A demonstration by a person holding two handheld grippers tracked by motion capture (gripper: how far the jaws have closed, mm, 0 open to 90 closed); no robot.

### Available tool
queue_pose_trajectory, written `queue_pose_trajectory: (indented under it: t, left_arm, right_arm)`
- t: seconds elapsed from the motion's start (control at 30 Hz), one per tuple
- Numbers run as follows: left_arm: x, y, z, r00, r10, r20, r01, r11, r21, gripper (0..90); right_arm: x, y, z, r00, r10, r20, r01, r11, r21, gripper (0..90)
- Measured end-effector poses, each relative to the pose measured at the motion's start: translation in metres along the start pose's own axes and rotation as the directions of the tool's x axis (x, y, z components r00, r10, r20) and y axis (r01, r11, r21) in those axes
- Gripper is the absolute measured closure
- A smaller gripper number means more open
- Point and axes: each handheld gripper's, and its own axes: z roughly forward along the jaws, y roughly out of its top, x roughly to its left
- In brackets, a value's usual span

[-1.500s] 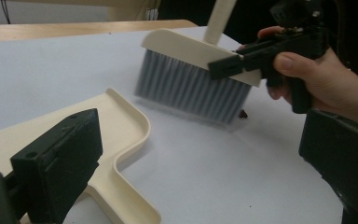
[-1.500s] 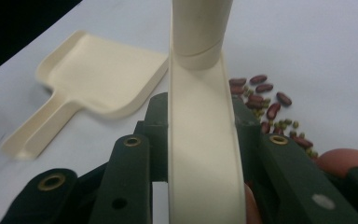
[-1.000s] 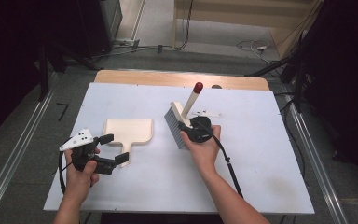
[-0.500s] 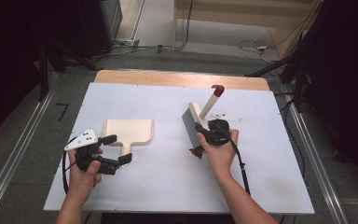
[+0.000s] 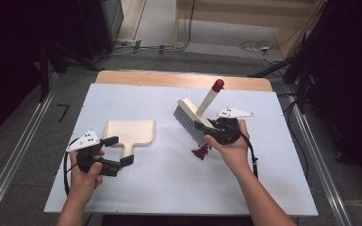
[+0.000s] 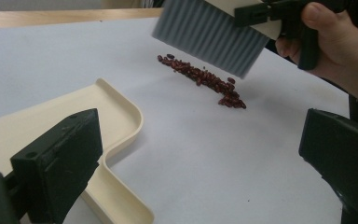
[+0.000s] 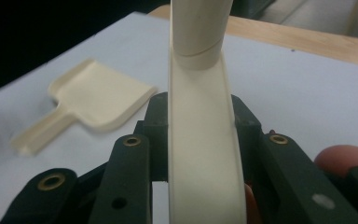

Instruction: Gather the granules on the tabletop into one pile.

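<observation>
A cream dustpan [image 5: 132,132] lies flat on the white table [image 5: 169,188], with its handle pointing toward me. My left gripper [image 5: 119,150] is open, its jaws on either side of that handle; in the left gripper view the dustpan [image 6: 51,116] sits by the left jaw of the gripper [image 6: 200,140]. My right gripper [image 5: 207,129] is shut on the cream back of a brush [image 5: 188,117] that has grey bristles and a red-tipped handle. The brush is tilted, with its bristles [image 6: 209,35] just above and beyond a line of red beans [image 6: 205,79]. The beans [image 5: 200,151] lie beside the right hand.
A wooden strip [image 5: 184,79] runs along the table's far edge. Metal rails flank the table on both sides, with dark equipment and cables on the floor beyond. The dustpan [image 7: 98,98] appears in the right gripper view behind the held brush [image 7: 198,84].
My right gripper has carried the brush to the right and tipped it up, uncovering the beans. The left gripper has edged toward the dustpan's handle.
</observation>
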Motion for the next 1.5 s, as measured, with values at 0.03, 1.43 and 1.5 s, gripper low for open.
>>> queue_pose_trajectory:
  t: [0.03, 1.43, 1.5]
  left_arm:
    - [0.000, 0.000, 0.000, 1.0000, 0.000, -0.001, 0.000, 1.0000, -0.001, 0.0]
    - [0.000, 0.000, 0.002, 0.9999, 0.004, -0.009, -0.004, 1.0000, 0.005, 0.0]
    - [0.000, 0.001, 0.002, 0.9999, 0.005, -0.010, -0.004, 1.0000, 0.006, 0.0]
  right_arm:
    - [0.000, -0.001, -0.004, 0.9988, -0.046, -0.017, 0.046, 0.999, 0.020, 65.4]
    - [-0.074, -0.023, 0.022, 0.9225, -0.290, -0.255, 0.324, 0.941, 0.100, 65.6]
    - [-0.074, -0.022, 0.021, 0.9216, -0.282, -0.267, 0.317, 0.944, 0.095, 65.6]
